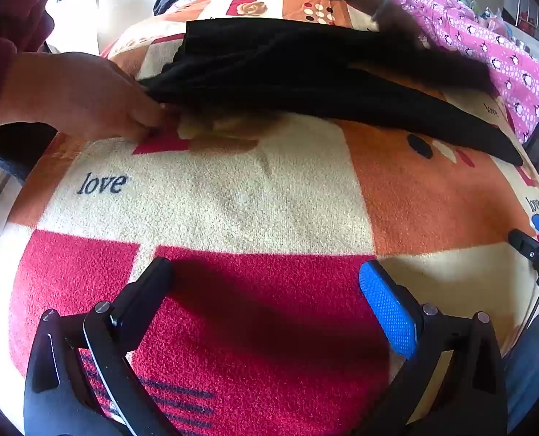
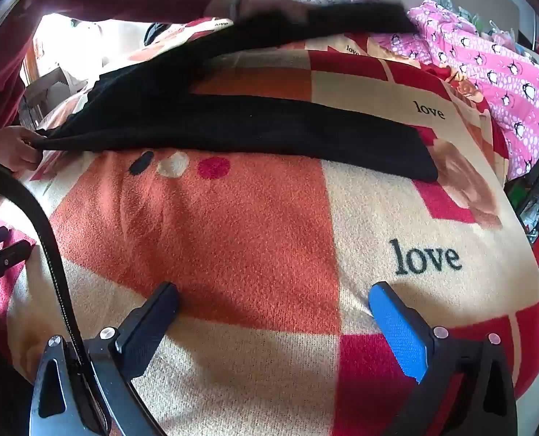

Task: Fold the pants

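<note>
Black pants (image 1: 305,76) lie across the far half of a patterned blanket (image 1: 233,196). A person's bare hand (image 1: 87,98) pinches the waist end at the left, and another hand (image 1: 385,11) lifts one leg at the far side. In the right wrist view the near leg of the pants (image 2: 269,130) lies flat while the other leg is raised. My left gripper (image 1: 265,276) is open above the red patch, well short of the pants. The right gripper (image 2: 274,299) is open too, with nothing between its fingers, over the orange patch.
A pink penguin-print cloth (image 1: 494,54) is heaped at the far right of the bed, also seen as pink cloth (image 2: 494,69). A black cable (image 2: 40,225) curves along the left of the right wrist view. The right gripper's tip (image 1: 538,247) shows at the right edge.
</note>
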